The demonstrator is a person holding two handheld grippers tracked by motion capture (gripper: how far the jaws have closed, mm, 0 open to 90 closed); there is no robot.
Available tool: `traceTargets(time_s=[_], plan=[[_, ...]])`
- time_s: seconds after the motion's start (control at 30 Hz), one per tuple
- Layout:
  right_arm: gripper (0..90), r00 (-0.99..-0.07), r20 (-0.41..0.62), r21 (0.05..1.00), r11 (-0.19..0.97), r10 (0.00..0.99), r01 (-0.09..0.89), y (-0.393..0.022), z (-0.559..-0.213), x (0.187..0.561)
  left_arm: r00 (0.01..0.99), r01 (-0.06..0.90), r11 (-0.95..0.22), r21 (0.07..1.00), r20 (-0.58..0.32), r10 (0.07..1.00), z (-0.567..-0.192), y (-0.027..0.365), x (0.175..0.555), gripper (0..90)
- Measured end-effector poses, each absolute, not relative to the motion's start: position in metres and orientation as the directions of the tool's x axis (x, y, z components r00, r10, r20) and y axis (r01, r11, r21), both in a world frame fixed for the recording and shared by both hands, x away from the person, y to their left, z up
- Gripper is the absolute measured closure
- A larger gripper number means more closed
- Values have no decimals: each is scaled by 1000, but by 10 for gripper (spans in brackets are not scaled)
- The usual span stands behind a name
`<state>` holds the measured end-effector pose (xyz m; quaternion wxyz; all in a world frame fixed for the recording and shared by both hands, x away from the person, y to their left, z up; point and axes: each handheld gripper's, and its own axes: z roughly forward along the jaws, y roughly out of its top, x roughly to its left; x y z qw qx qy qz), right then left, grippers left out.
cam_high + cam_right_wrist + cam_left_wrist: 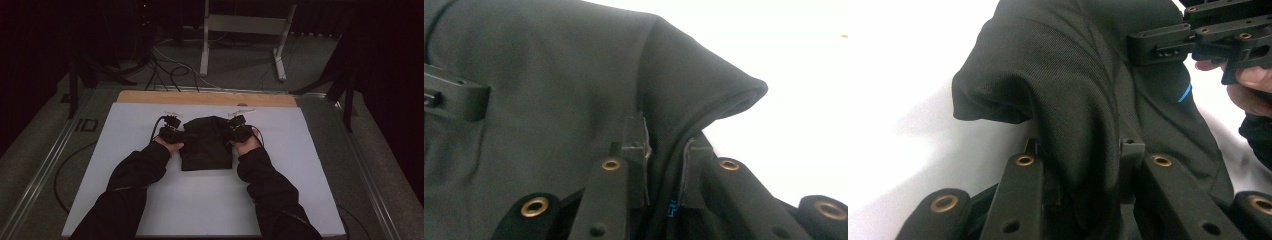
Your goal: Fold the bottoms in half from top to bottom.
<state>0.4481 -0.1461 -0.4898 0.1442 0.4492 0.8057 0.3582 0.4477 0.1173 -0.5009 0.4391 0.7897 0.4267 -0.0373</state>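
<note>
On the white table (150, 200), I am pinching the folded dark garment (206, 142) at its two side edges, left gripper (172, 131) and right gripper (239, 129) each closed on a fold, where unequal pulling risks slipping fabric and undoing the fold.

The high view is looking down and forward over the counter (210, 200); both gripper views are sitting close, sharing the black garment (206, 142) from opposite sides.
</note>
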Motion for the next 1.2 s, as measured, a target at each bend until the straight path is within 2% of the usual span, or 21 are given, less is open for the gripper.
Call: traceTargets(time_s=[0.47, 0.93, 1.2], plan=[[778, -538, 90, 680, 343, 838, 648, -141, -501, 461, 595, 736, -241, 632, -435, 676, -511, 118, 460, 707], [773, -532, 75, 667, 354, 844, 655, -139, -507, 467, 588, 732, -259, 630, -394, 706, -517, 119, 467, 666], [767, -521, 63, 663, 354, 852, 659, -138, -509, 469, 599, 709, -298, 639, -322, 733, -516, 117, 471, 621]])
